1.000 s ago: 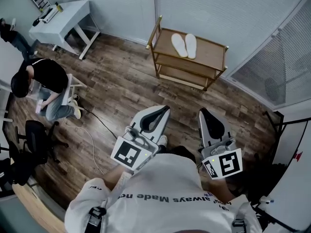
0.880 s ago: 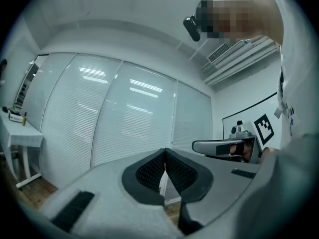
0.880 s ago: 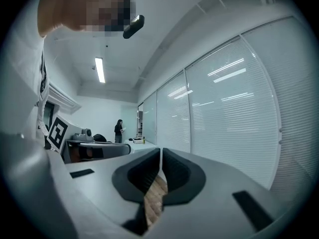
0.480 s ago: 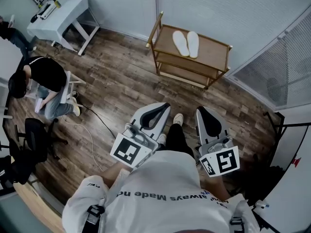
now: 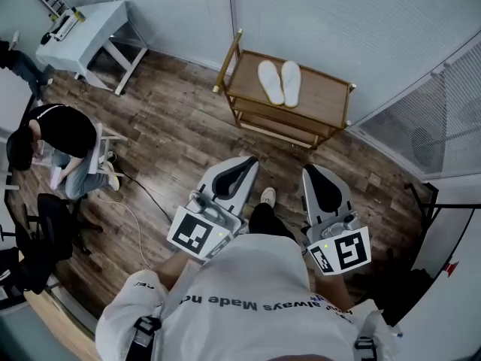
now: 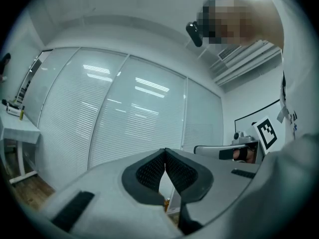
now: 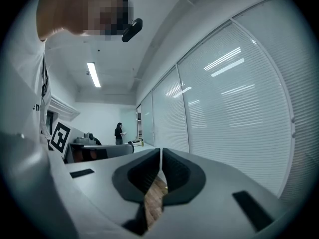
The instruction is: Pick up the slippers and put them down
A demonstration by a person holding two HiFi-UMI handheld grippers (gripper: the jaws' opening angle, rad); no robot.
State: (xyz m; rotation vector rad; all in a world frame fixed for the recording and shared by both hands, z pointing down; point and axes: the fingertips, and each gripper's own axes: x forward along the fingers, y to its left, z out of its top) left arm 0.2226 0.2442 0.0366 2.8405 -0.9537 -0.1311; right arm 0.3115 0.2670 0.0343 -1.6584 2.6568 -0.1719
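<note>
Left hand-held gripper [image 5: 242,170] and right hand-held gripper [image 5: 314,176] were held level, side by side, jaws closed, nothing gripped. The pair of flat white slippers [image 5: 270,81] was seen well ahead, on top of the wooden three-tier shelf [image 5: 323,100]. Judged light, soft and floppy; best pinched at a side edge.

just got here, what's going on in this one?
A person holds a tool in each hand. The left tool and right tool are both shut and empty, aimed toward a wooden shelf across the floor. A pair of white slippers lies side by side on its top, not yet touched. A bystander sits off to the left near a white desk.
</note>
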